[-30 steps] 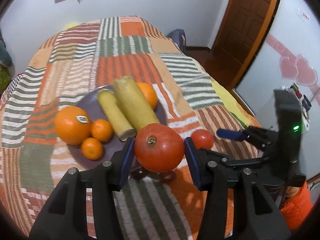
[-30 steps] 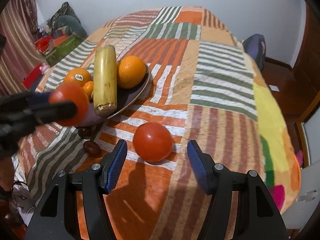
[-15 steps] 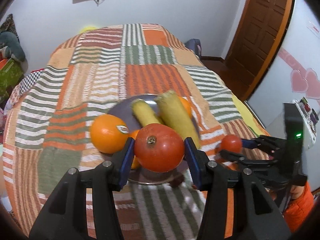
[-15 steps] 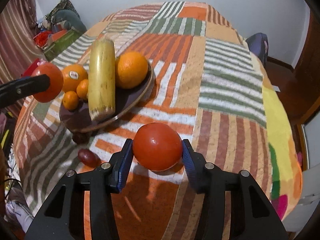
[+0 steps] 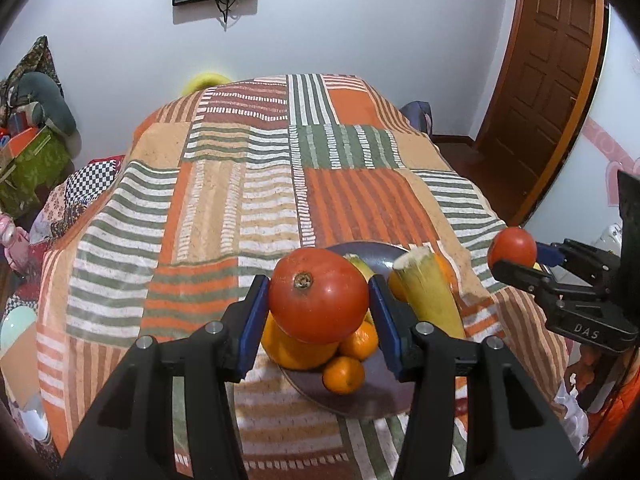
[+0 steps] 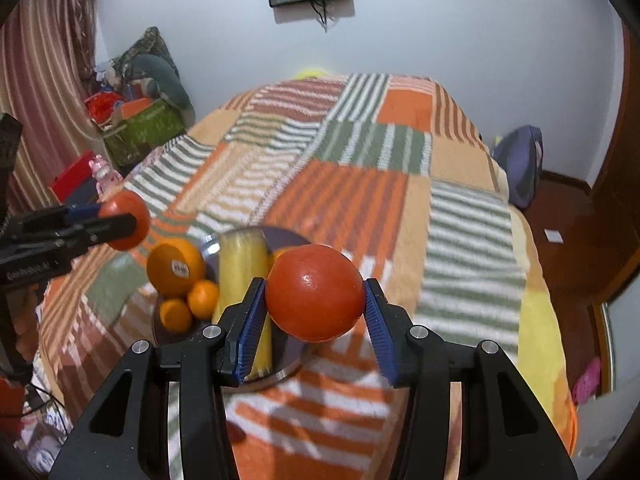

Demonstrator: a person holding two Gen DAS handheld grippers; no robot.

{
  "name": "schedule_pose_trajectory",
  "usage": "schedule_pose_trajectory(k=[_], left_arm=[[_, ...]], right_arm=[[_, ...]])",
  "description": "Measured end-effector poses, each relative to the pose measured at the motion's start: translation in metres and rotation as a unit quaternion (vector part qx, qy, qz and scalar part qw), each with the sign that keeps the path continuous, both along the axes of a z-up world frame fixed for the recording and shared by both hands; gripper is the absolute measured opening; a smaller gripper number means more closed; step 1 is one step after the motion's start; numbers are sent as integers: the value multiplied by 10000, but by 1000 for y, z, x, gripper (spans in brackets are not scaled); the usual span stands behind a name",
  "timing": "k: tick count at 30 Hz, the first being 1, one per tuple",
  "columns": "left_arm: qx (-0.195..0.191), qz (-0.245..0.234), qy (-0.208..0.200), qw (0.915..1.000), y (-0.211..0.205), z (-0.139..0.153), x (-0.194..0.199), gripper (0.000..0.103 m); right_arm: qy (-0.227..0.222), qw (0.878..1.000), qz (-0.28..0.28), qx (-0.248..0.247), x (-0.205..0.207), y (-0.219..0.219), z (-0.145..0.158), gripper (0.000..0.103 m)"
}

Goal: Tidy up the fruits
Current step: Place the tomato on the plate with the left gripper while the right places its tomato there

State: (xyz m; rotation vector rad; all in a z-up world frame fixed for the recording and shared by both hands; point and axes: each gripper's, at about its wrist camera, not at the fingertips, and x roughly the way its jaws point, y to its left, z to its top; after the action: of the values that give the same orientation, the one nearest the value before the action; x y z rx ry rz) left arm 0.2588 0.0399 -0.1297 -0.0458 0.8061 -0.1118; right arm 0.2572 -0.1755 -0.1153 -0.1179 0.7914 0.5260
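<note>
My left gripper [image 5: 319, 318] is shut on a red tomato [image 5: 318, 294] and holds it above the dark plate [image 5: 372, 396]. My right gripper [image 6: 315, 314] is shut on a second red tomato [image 6: 315, 292], held above the plate's [image 6: 288, 356] right side. The plate holds a large orange [image 6: 175, 266], small mandarins [image 6: 203, 298] and yellow banana pieces [image 6: 244, 268]. Each gripper shows in the other's view, the right one with its tomato [image 5: 512, 248] at the right, the left one with its tomato [image 6: 127, 220] at the left.
The plate lies on a table under a striped patchwork cloth [image 5: 256, 192]. A small dark fruit [image 5: 460, 406] lies by the plate's near right rim. A wooden door [image 5: 552, 72] is at the right, a green box [image 6: 140, 128] with clutter by the left wall.
Both grippers rose with their tomatoes. The right gripper, which closed on its tomato on the cloth, now holds it in the air. The views tilted up toward the far wall.
</note>
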Motion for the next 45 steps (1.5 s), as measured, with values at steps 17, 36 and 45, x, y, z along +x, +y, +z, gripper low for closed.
schedule_pose_trajectory(k=[17, 36, 45], left_arm=[[74, -491, 562, 9972, -23, -49, 51, 50], [-57, -199, 253, 9995, 8, -25, -2, 60], [-23, -72, 296, 9995, 23, -26, -31, 60]], right_arm=[[-51, 9995, 270, 122, 10, 24, 1, 45], [202, 9976, 651, 141, -20, 51, -7, 45], [730, 9935, 865, -102, -24, 78, -46, 45]])
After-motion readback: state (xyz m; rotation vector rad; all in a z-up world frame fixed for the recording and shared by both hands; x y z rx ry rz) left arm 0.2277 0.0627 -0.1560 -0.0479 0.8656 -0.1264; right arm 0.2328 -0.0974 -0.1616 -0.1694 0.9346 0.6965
